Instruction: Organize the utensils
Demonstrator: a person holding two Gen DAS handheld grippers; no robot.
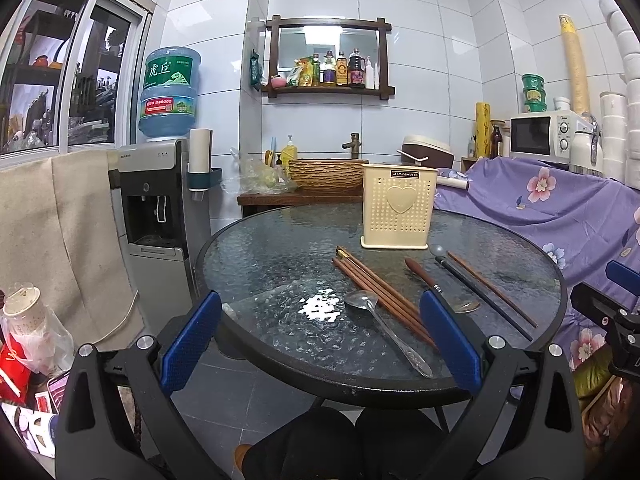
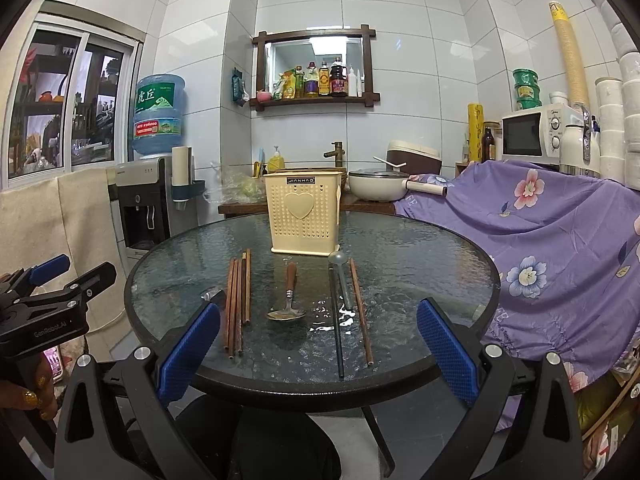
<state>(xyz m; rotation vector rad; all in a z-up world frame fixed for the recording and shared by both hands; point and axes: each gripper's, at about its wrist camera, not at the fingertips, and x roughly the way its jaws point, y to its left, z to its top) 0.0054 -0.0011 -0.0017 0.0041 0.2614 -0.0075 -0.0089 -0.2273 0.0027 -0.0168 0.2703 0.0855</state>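
Observation:
A cream perforated utensil holder [image 1: 397, 211] [image 2: 304, 216] stands upright at the back of the round glass table [image 1: 280, 248] [image 2: 420, 248]. In front of it lie a bundle of brown chopsticks [image 1: 380, 294] [image 2: 239, 300], a steel spoon [image 1: 384, 328], a wooden-handled spoon [image 2: 289, 296] [image 1: 430, 282], a dark long-handled spoon [image 2: 336, 312] [image 1: 480, 292] and a single brown chopstick [image 2: 361, 312] [image 1: 492, 288]. My left gripper [image 1: 320, 340] is open and empty at the table's near edge. My right gripper [image 2: 318, 344] is open and empty, also at the near edge.
A water dispenser [image 1: 156, 200] stands left of the table. A purple flowered cloth [image 2: 560, 248] covers furniture on the right, with a microwave [image 2: 536, 132] above. A counter with sink, basket and pot [image 2: 380, 186] is behind the table. Clutter [image 1: 28, 344] lies on the floor at left.

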